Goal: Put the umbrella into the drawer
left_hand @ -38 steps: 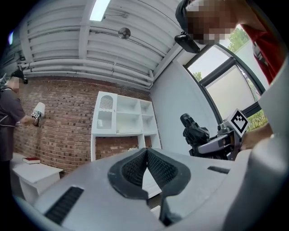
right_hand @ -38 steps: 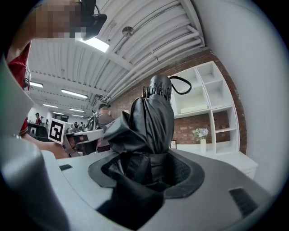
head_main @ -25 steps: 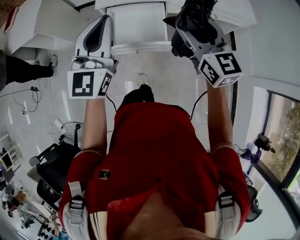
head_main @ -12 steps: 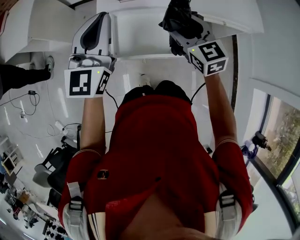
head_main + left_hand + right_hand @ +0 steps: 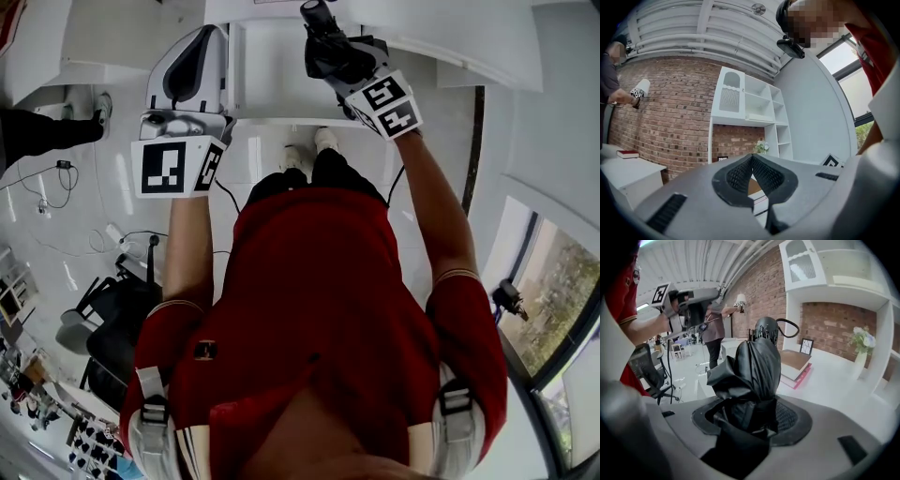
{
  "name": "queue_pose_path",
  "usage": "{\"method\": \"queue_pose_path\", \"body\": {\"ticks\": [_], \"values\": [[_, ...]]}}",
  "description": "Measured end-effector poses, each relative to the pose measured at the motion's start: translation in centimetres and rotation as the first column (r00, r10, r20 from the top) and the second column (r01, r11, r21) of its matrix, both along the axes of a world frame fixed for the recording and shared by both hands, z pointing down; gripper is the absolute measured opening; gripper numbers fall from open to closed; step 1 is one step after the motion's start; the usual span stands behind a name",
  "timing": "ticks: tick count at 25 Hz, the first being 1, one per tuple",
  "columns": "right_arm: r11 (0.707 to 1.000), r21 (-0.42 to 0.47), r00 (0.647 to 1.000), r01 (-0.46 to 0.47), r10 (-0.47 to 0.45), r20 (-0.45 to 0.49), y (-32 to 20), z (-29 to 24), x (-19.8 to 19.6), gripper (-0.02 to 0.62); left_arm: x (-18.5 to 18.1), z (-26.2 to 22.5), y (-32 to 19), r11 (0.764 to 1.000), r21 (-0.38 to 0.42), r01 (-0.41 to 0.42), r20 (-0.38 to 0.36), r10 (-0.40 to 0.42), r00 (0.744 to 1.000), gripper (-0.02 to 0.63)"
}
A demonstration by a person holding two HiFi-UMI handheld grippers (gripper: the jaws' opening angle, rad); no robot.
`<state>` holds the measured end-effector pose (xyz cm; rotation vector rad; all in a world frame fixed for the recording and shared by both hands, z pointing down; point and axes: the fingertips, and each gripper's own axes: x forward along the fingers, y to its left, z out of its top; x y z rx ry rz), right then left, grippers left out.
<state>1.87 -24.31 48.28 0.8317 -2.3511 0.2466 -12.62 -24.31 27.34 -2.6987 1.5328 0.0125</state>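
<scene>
Two jaws of my right gripper (image 5: 751, 417) stand wide, clamped on the bunched cloth of the folded black umbrella (image 5: 757, 364). Its long axis runs straight out along the jaws, and its knobbed end (image 5: 766, 330) with the strap loop points away from the gripper and slants downward. In the head view the umbrella hangs over the open white drawer (image 5: 267, 66). My left gripper (image 5: 751, 158) is pinched closed on nothing, beside the drawer's left edge. Since a second ago the right gripper has swung inward from the right and tipped down, while the left looks much the same.
</scene>
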Motion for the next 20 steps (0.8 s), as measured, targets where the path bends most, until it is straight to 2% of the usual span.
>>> {"method": "queue_pose_path", "body": {"ticks": [4,9,17,20], "values": [[0.995,-0.064,0.996,0.074,-0.077,-0.048,-0.2,3.3,-1.8,0.249,-1.4,0.3,-0.8,0.999,-0.011,0.046,0.003,-0.046,0.999,0.008],[0.981,-0.154,0.985,0.121,-0.137,-0.102,-0.6,7.5,-2.6,0.249,-2.3,1.2,-1.3,0.995,-0.029,0.092,0.015,-0.092,0.996,0.008],[0.944,-0.303,0.969,0.13,-0.186,-0.165,-0.8,13.0,-3.4,0.249,-3.4,2.4,-2.5,0.99,-0.058,0.132,0.027,-0.13,0.991,0.008],[0.927,-0.361,0.966,0.104,-0.182,-0.186,-0.9,14.9,-3.4,0.249,-4.0,2.7,-2.9,0.987,-0.07,0.146,0.03,-0.144,0.989,0.008]]}}
